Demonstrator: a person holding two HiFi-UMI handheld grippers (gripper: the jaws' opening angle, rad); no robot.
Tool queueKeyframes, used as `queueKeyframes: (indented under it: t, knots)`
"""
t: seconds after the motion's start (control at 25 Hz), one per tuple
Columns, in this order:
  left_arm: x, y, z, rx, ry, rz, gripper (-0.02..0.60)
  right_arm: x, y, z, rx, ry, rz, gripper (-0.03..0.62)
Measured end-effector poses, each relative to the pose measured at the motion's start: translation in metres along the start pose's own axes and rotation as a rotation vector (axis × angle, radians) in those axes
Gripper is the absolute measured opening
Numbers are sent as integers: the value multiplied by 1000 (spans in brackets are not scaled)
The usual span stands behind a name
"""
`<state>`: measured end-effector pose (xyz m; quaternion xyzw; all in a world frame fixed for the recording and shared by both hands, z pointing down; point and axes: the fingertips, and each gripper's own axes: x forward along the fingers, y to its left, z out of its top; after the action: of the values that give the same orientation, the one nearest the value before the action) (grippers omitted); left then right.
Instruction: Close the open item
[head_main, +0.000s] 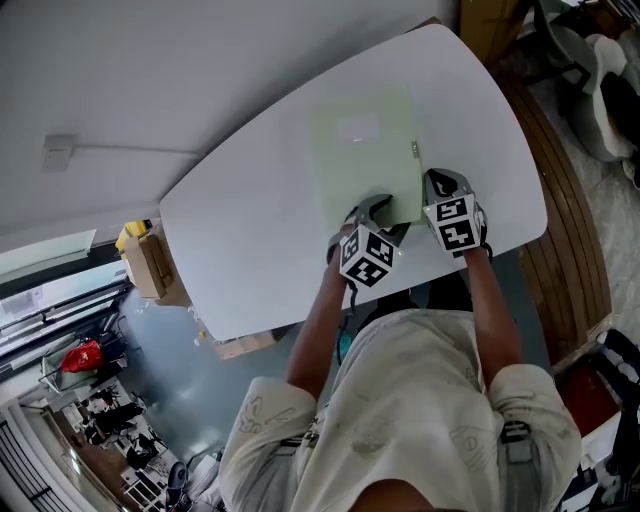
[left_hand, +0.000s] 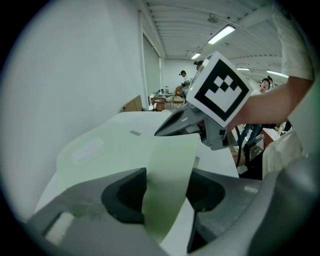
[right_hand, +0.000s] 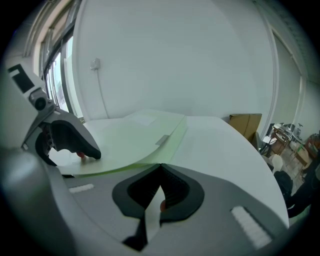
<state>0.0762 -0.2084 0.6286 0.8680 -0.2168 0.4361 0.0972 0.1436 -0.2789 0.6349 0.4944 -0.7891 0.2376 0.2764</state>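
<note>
A pale green folder (head_main: 365, 150) lies on the white table (head_main: 250, 230), and its near corner curls up off the tabletop. My left gripper (head_main: 385, 212) stands at that near edge. In the left gripper view the lifted green cover (left_hand: 167, 185) runs between the jaws of the left gripper (left_hand: 168, 172), which stand apart and do not press on it. My right gripper (head_main: 437, 185) is at the folder's near right edge. In the right gripper view the right gripper (right_hand: 160, 167) is shut on a thin pale sheet of the folder (right_hand: 130, 140).
A small metal tab (head_main: 414, 150) sits on the folder's right edge. A cardboard box (head_main: 150, 262) stands beyond the table's left end and another (right_hand: 245, 122) past the far end. Wooden flooring (head_main: 565, 210) runs along the right side. A white wall rises behind the table.
</note>
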Motion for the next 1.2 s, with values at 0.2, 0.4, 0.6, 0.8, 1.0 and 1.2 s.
queueKeyframes:
  t: [0.2, 0.4, 0.6, 0.8, 1.0, 1.2]
  knots:
    - [1, -5, -2, 7, -6, -41, 257, 0, 0, 0, -3, 6, -1, 2]
    - [2, -8, -2, 11, -3, -76, 272, 0, -2, -1, -8, 13, -7, 2]
    - [5, -19, -6, 28, 31, -151, 319, -1, -2, -3, -2, 24, -12, 1]
    - [2, -19, -4, -13, 13, -191, 319, 0, -3, -2, -12, 20, -18, 0]
    - [-1, -16, -4, -45, -3, -211, 318, 0, -1, 0, -13, 39, -26, 0]
    - [-7, -15, 5, -101, -53, -276, 318, 1, -3, -2, -27, 48, -30, 0]
